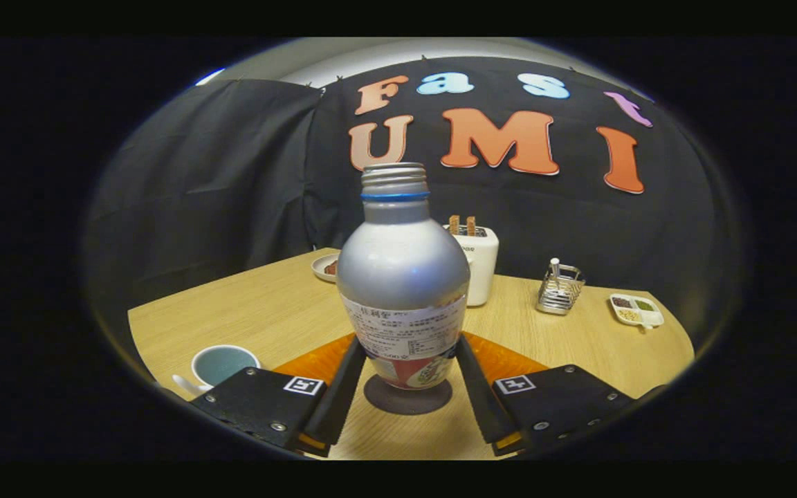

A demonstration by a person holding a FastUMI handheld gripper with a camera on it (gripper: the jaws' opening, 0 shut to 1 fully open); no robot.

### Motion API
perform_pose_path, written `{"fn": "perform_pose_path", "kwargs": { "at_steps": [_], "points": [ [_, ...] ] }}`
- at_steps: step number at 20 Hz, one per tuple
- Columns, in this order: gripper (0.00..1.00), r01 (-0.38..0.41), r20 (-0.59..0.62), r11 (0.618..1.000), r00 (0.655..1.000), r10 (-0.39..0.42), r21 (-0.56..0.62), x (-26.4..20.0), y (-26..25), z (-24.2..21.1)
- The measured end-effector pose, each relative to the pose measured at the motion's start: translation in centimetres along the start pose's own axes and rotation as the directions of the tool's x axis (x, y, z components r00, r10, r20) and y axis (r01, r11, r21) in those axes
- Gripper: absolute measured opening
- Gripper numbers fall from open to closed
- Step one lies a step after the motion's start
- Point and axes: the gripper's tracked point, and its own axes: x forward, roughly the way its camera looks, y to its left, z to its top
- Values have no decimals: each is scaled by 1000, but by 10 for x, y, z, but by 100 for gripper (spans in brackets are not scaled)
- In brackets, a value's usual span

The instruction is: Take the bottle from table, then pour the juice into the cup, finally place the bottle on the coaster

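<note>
Hand-held gripper clamps bottle upright over coaster.

- The gripper is pointing level and forward, its two black fingers angling inward.
- Both fingers are pressing against the lower sides of the bottle, clamping it upright between them.

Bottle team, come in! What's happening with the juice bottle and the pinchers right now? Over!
Gripper shut on bottle, both fingers pressing its label. Bottle upright, uncapped, over dark coaster. Cup beside it. Nothing in the way.
</note>
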Motion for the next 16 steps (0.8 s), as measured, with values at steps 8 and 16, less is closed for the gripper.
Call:
{"fn": "perform_pose_path", "kwargs": {
  "at_steps": [8, 16],
  "points": [
    [75, 8, -91, 1000, 996, -8, -2, 18, 1, -37],
    [76, 19, -156, 997, 988, -6, 81, 26, -3, -55]
  ]
}}
